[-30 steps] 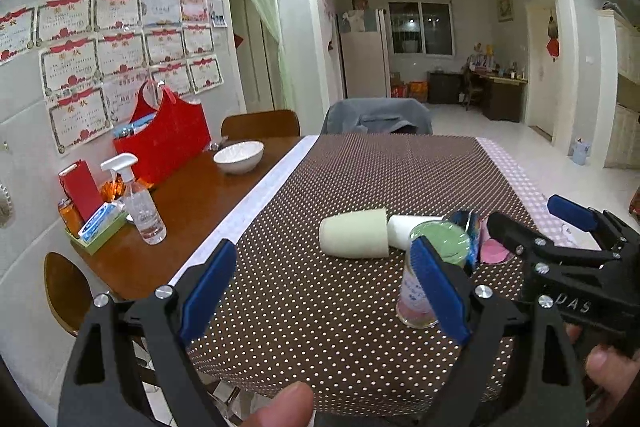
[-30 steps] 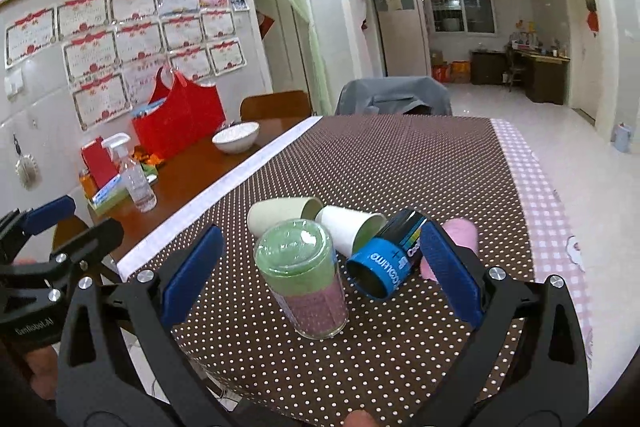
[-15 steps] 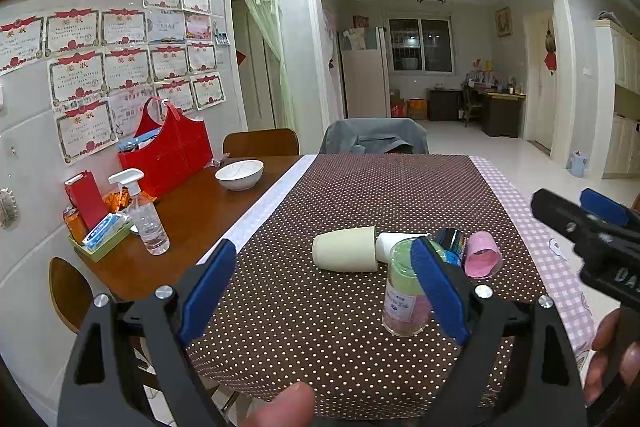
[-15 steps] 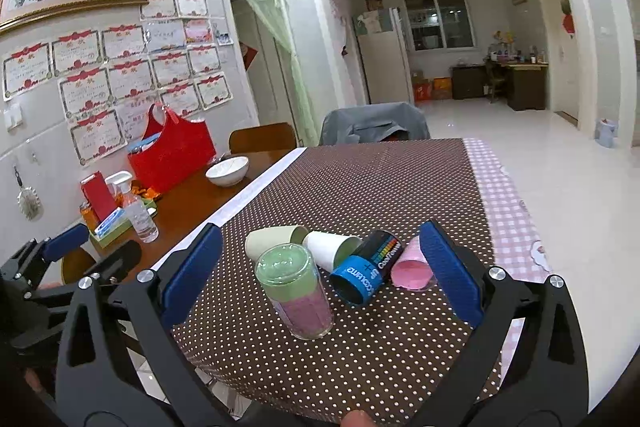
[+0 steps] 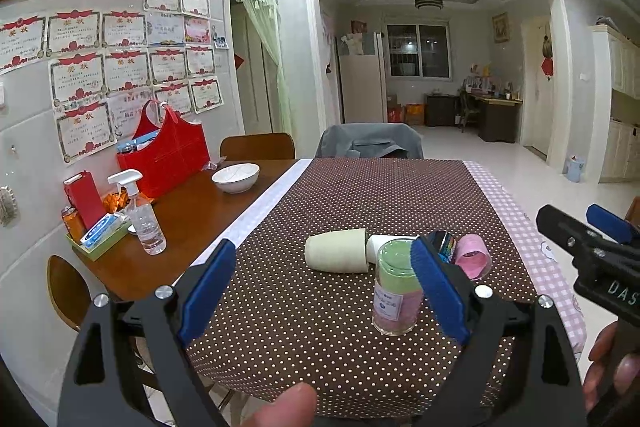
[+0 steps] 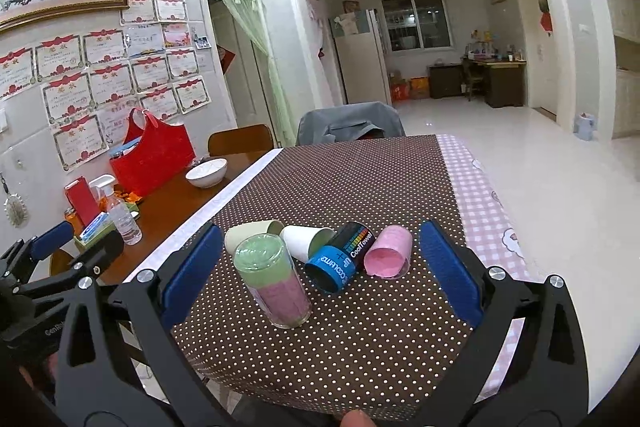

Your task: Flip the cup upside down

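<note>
A clear cup point(image 6: 274, 283) with a green and pink inside stands upside down near the front edge of the dotted brown tablecloth point(image 6: 344, 183); it also shows in the left wrist view point(image 5: 396, 287). Behind it lie a cream cup point(image 5: 336, 255), a white cup point(image 6: 306, 243), a blue and black tube point(image 6: 340, 261) and a pink cup point(image 6: 390, 257), all on their sides. My left gripper point(image 5: 320, 287) is open and empty, back from the table. My right gripper point(image 6: 320, 267) is open and empty, back from the cups.
On the bare wood at the left stand a white bowl point(image 5: 235, 177), a red bag point(image 5: 164, 157), a spray bottle point(image 5: 144, 219) and a small tray of items point(image 5: 100, 233). A chair with a grey cover point(image 5: 370, 141) is at the far end.
Both grippers have pulled back and up from the cups, which look smaller and farther away. The clear cup stays standing upside down. Both grippers stay open.
</note>
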`<state>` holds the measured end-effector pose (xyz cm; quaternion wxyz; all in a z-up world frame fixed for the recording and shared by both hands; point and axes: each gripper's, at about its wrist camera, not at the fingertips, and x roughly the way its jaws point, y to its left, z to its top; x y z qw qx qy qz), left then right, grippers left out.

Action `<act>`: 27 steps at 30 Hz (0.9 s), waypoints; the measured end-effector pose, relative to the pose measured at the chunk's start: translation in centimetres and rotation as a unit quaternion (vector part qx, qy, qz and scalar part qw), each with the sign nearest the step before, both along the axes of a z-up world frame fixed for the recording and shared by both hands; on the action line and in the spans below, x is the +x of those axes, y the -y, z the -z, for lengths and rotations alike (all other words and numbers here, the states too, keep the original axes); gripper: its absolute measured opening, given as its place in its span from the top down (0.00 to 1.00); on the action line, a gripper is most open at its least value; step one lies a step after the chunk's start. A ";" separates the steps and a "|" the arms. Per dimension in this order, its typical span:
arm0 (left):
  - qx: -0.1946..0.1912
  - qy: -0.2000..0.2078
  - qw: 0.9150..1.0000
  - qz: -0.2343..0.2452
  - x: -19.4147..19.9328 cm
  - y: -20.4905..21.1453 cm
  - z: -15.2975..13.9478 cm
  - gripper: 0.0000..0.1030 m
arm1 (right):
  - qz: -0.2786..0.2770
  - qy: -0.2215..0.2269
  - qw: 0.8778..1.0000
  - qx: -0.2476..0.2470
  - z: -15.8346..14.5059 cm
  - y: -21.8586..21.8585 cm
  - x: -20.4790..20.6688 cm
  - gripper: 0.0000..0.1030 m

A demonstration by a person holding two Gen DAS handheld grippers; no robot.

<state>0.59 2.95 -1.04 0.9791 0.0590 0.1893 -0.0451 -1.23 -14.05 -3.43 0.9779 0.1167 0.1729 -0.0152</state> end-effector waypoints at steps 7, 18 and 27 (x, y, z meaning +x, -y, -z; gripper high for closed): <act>-0.005 0.001 1.000 -0.003 -0.2 0.0 -0.1 0.15 | 0.004 0.002 1.000 -0.005 -0.1 -0.1 -0.2 0.06; -0.005 0.007 1.000 -0.005 -0.6 0.1 -0.2 0.15 | 0.008 0.009 1.000 -0.013 -0.4 -0.4 -0.6 0.06; -0.005 0.009 1.000 -0.005 -0.6 -0.1 -0.4 0.15 | 0.006 0.011 1.000 -0.015 -0.8 -0.6 -0.6 0.06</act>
